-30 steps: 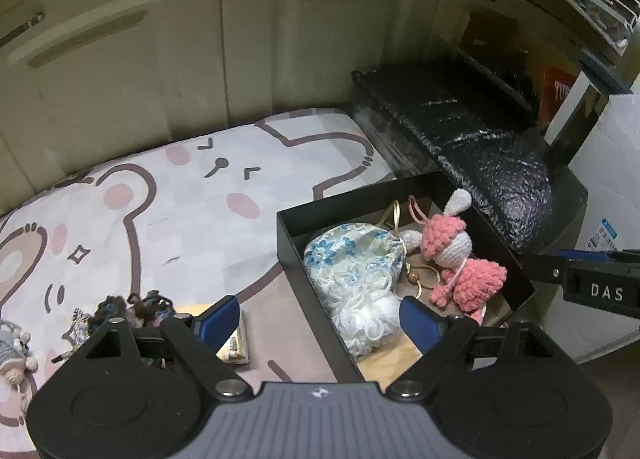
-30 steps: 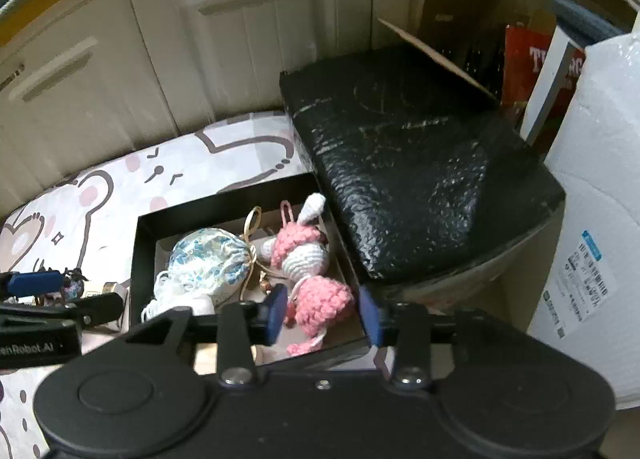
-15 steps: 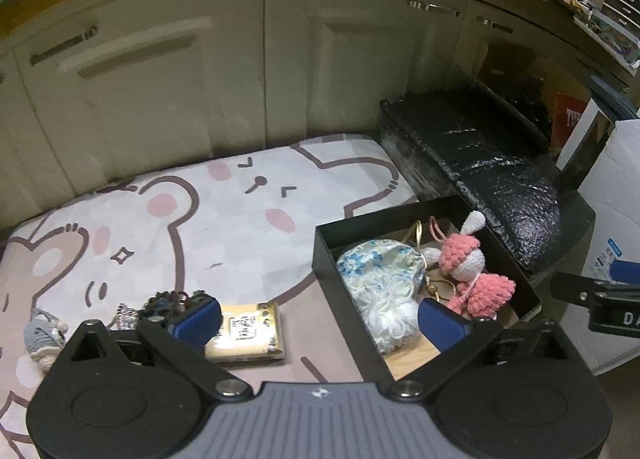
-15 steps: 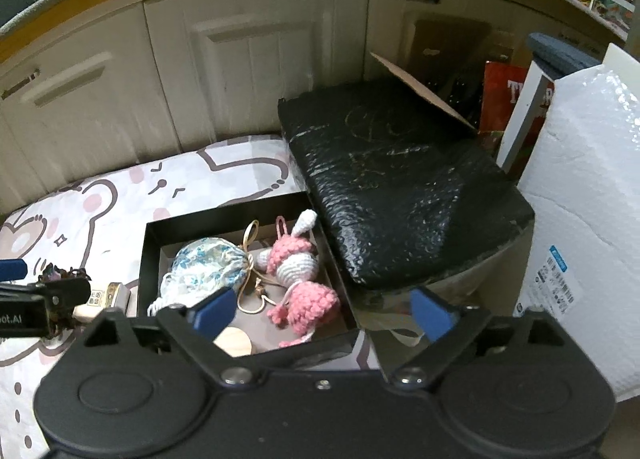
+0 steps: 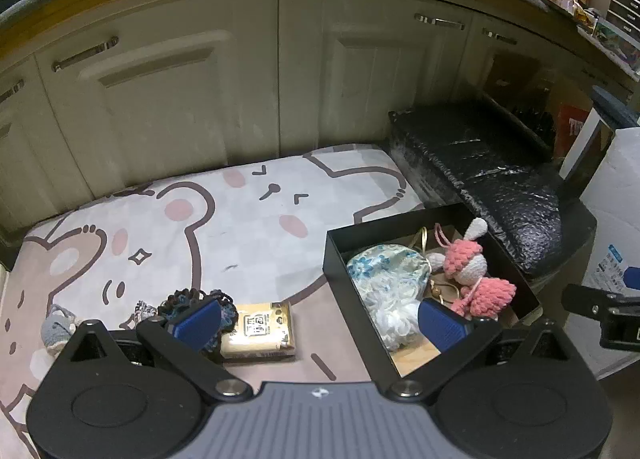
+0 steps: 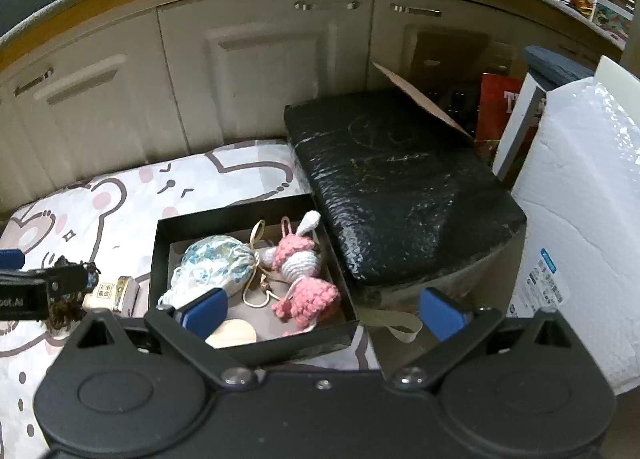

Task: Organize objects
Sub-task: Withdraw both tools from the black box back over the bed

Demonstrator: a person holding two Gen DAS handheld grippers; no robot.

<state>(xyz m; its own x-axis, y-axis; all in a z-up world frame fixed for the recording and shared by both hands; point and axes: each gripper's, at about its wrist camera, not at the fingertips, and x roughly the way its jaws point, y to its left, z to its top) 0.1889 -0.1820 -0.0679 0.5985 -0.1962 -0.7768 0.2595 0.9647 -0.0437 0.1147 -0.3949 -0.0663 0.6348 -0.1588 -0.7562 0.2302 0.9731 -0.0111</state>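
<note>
Black rectangular box [image 5: 404,339] at lower right already holds a pink crocheted bunny [image 5: 474,271] and floral pouch [image 5: 384,263]; the gold packet [image 5: 258,329], dark hair ties [image 5: 188,299] and grey knitted toy [image 5: 56,329] remain on the bear-print mat [image 5: 240,227]. Both the left claw [image 5: 320,325] and right claw [image 6: 322,309] gape apart, empty.

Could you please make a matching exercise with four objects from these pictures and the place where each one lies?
Things:
1. pink crochet bunny
2. gold packet
3. grey crochet toy
4. floral pouch

Places:
A. mat, far left edge
B. black box, left half
C. mat, just left of the box
D. black box, right half

Pairs: 1-D, 2-C, 3-A, 4-B
</note>
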